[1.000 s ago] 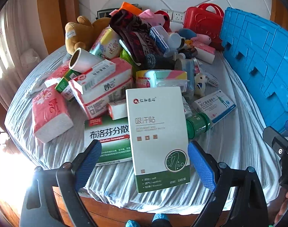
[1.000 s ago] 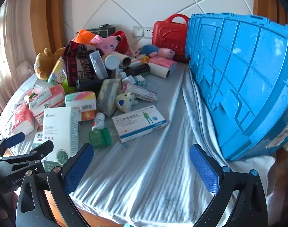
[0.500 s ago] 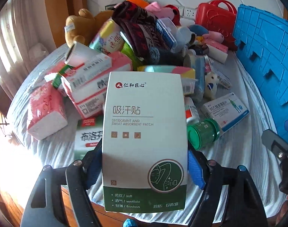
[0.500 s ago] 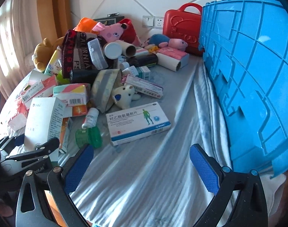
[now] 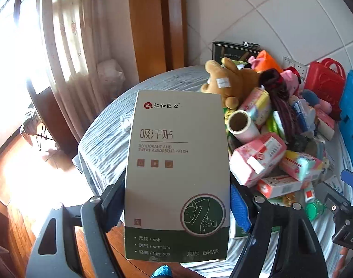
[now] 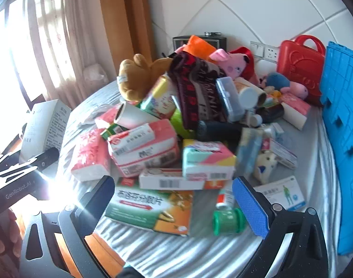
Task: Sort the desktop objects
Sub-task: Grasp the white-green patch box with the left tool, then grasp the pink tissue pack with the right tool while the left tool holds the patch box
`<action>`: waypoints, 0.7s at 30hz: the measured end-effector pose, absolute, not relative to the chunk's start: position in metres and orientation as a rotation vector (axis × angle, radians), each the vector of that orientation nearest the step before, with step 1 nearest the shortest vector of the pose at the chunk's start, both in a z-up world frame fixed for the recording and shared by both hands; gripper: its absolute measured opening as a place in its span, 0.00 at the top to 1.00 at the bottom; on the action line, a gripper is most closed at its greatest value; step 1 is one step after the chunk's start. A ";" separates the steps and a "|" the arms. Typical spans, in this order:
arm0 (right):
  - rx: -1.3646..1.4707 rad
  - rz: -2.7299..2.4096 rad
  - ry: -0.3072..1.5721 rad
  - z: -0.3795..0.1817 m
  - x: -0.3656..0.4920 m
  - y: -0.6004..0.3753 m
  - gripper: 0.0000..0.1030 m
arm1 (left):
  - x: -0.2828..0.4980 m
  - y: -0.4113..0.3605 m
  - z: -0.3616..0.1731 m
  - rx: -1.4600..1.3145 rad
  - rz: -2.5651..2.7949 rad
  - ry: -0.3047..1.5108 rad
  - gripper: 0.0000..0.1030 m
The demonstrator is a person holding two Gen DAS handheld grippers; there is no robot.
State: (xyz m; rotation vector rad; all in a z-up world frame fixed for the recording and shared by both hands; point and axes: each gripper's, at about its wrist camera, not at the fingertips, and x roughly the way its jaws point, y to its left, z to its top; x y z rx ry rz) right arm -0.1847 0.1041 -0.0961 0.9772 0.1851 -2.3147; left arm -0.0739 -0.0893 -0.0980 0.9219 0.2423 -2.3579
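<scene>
White-green box (image 5: 176, 176) between the left fingers (image 5: 240, 210): "仁和匠心", "吸汗贴", "DEODORANT AND SWEAT ABSORBENT PATCH", "soft", "ventilate", "6袋/盒". Black gripper body (image 6: 16, 185) left of the right fingers (image 6: 250, 206): "GenRobot.AI".

A sunlit room corner behind a cluttered table.
A sheer curtain (image 5: 67, 46) is hanging over a bright window (image 6: 5, 53) on the left, and sunlight is glaring off the wooden floor (image 5: 26, 180) below it. A brown wooden panel (image 5: 153, 23) is standing beside the curtain, meeting a white tiled wall (image 6: 257, 7) crossed by diagonal seams. White wall sockets (image 6: 265, 51) are sitting low on that wall. A striped grey cloth (image 6: 199, 254) is covering the table.
</scene>
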 end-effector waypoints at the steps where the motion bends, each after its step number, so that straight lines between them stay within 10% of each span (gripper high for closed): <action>1: 0.976 -2.309 0.181 -0.096 -0.184 0.092 0.00 | -0.073 -0.102 -0.097 0.916 -2.355 0.242 0.26; 21: 1.108 -2.206 0.342 -0.143 -0.160 -0.116 0.00 | -0.082 -0.260 -0.185 1.244 -2.378 0.317 0.26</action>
